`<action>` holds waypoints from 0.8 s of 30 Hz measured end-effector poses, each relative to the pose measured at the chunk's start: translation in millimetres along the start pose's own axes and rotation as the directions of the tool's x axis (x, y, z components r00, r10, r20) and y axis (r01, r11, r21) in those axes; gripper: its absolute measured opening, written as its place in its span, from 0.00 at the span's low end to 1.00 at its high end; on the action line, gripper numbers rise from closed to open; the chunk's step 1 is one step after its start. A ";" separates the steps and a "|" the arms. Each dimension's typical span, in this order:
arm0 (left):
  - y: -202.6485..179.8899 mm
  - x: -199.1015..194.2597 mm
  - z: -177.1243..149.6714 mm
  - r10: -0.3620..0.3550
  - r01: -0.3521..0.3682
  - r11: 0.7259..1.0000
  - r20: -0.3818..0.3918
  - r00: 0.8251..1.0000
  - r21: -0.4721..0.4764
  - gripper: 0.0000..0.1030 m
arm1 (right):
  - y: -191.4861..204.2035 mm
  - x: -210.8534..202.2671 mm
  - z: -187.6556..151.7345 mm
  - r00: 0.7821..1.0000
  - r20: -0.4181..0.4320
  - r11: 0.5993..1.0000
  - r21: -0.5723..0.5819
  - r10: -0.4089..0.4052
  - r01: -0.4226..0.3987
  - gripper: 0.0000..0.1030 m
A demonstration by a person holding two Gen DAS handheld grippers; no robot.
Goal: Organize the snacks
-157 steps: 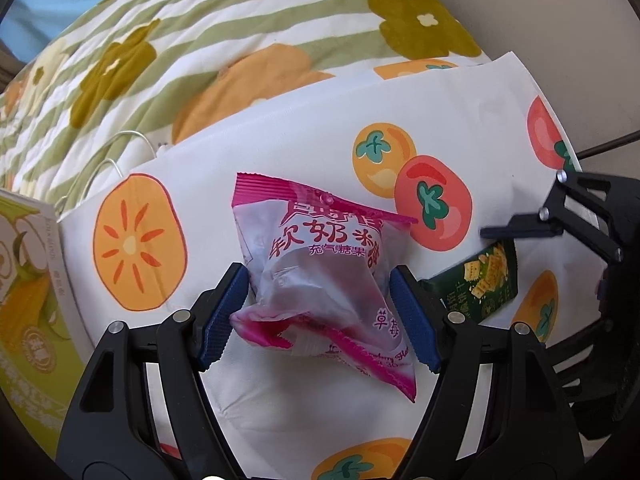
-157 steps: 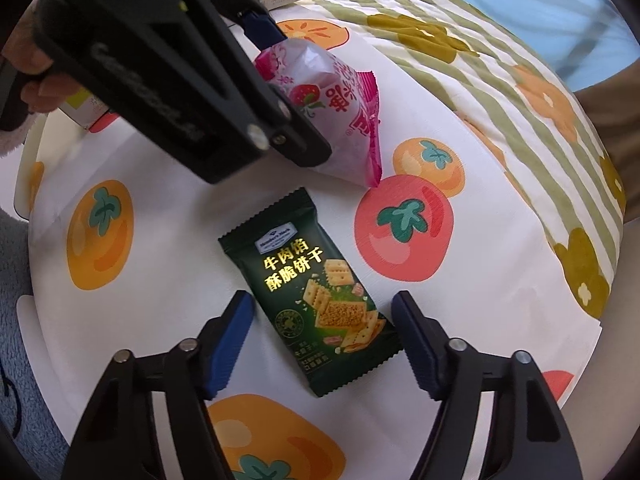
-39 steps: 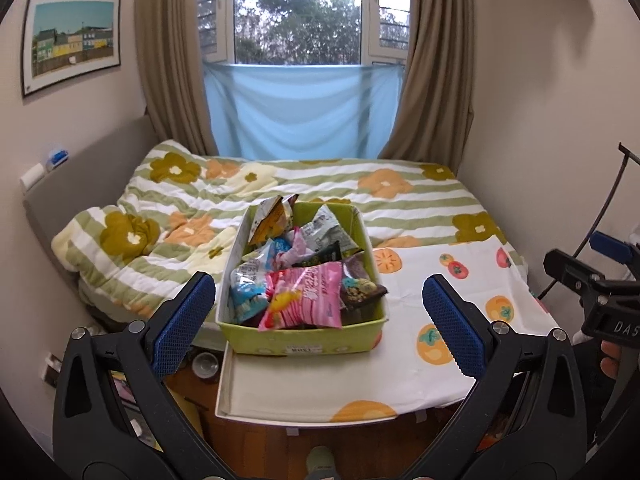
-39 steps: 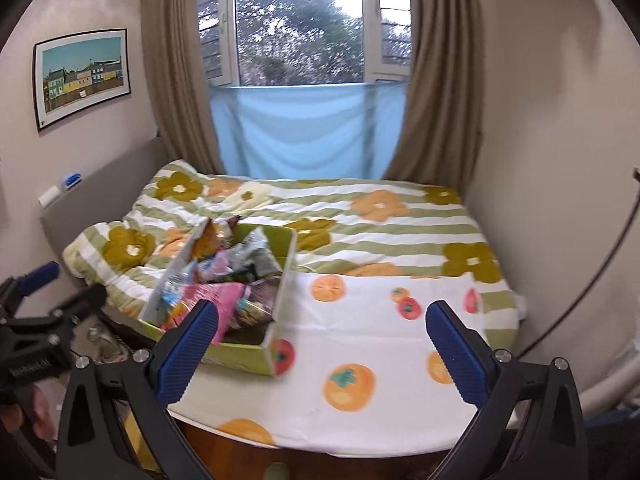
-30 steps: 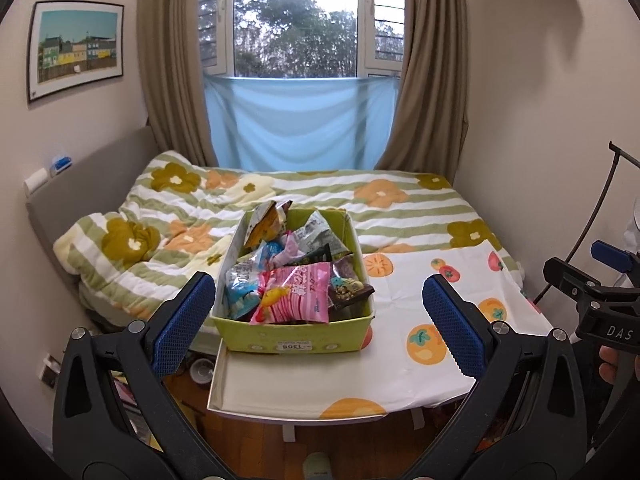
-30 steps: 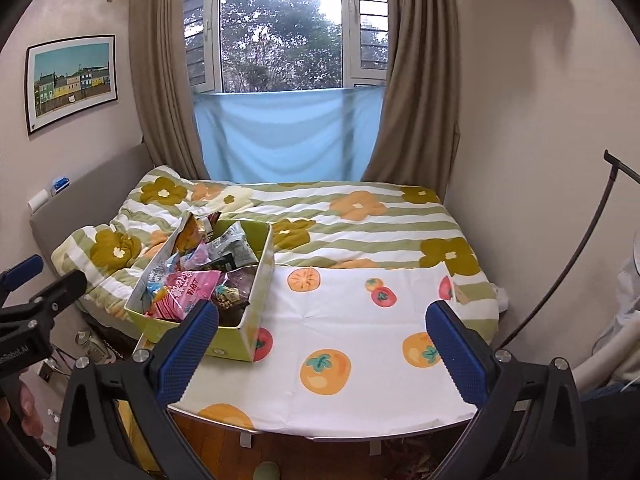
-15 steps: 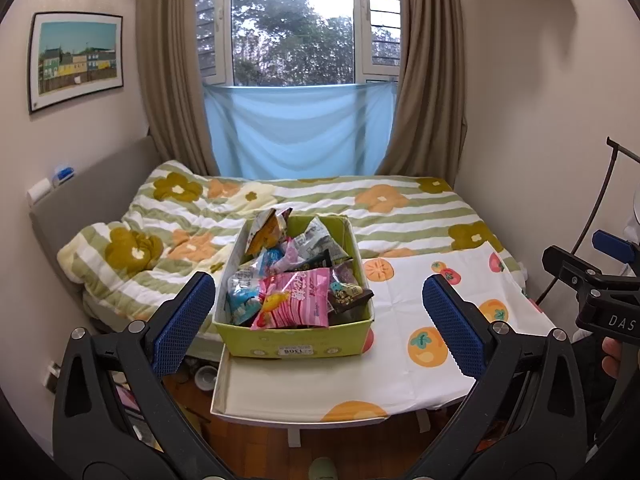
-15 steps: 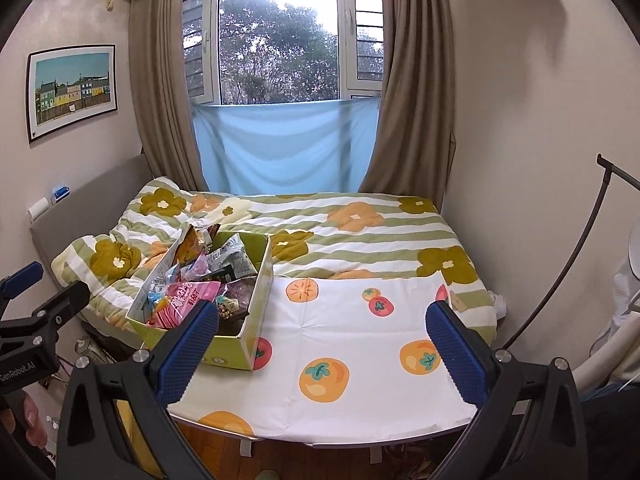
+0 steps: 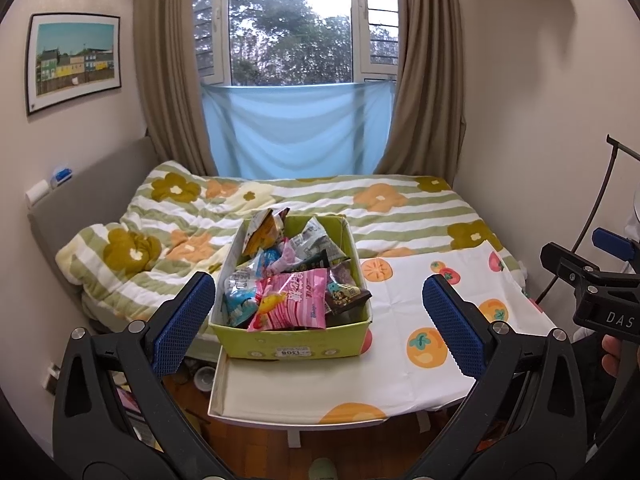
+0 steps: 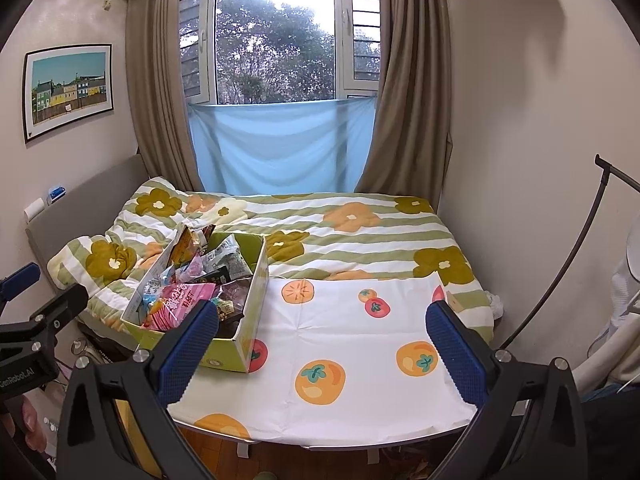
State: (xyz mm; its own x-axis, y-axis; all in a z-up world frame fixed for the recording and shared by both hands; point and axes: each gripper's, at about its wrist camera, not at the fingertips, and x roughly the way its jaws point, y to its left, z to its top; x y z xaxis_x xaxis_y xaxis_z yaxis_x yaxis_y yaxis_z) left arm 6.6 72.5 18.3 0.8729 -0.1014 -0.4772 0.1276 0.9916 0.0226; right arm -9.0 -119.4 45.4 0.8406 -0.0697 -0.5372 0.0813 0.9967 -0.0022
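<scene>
A lime-green box [image 9: 292, 345] full of snack packets [image 9: 294, 304] stands on the left part of a table with a white fruit-print cloth [image 9: 404, 320]. It also shows in the right wrist view [image 10: 248, 312], with the snack packets [image 10: 180, 300] inside. My left gripper [image 9: 318, 322] is open and empty, held well back from the table. My right gripper [image 10: 322, 340] is open and empty, also held back. The right gripper's body [image 9: 592, 284] shows at the right edge of the left wrist view, and the left gripper's body [image 10: 32, 332] at the left edge of the right wrist view.
A bed with a striped flower quilt [image 9: 320, 208] lies behind the table. A window with brown curtains [image 9: 292, 40] and a blue sheet is at the back. A black stand pole [image 10: 576, 256] leans at the right wall. Wooden floor [image 9: 256, 444] lies below the table.
Both grippers have let go of the snacks held or framed five seconds ago and pulled far back. Over the last second the views have risen slightly.
</scene>
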 end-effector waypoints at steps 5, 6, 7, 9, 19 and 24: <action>0.8 1.1 0.8 -0.004 0.004 1.000 0.005 1.000 -0.007 1.00 | 0.7 1.6 0.5 1.000 -0.003 1.000 0.006 -0.005 0.005 1.00; 1.9 0.9 0.9 -0.004 0.004 1.000 0.009 1.000 -0.011 1.00 | 0.9 1.7 0.4 1.000 -0.004 1.000 0.006 -0.006 0.006 1.00; 2.5 1.6 1.2 -0.005 0.005 1.000 0.009 1.000 -0.011 1.00 | 1.3 1.8 0.6 1.000 -0.005 1.000 0.006 -0.008 0.008 1.00; 2.7 2.9 1.1 -0.002 0.003 1.000 0.006 1.000 -0.010 1.00 | 1.4 1.4 0.6 1.000 -0.004 1.000 0.004 -0.009 0.009 1.00; 6.0 6.3 -1.1 0.001 -0.001 1.000 -0.001 1.000 -0.006 1.00 | 3.2 1.8 2.2 1.000 -0.001 1.000 0.008 -0.016 0.016 1.00; 8.2 7.7 -2.1 0.004 -0.004 1.000 -0.005 1.000 -0.005 1.00 | 3.1 1.7 2.3 1.000 -0.001 1.000 0.008 -0.015 0.015 1.00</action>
State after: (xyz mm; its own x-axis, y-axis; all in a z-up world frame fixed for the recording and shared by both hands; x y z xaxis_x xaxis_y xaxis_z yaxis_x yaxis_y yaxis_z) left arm 13.3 80.0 12.9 0.8711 -0.0966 -0.4815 0.1216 0.9924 0.0208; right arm -6.1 -116.5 46.3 0.8385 -0.0845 -0.5383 0.0983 0.9952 -0.0032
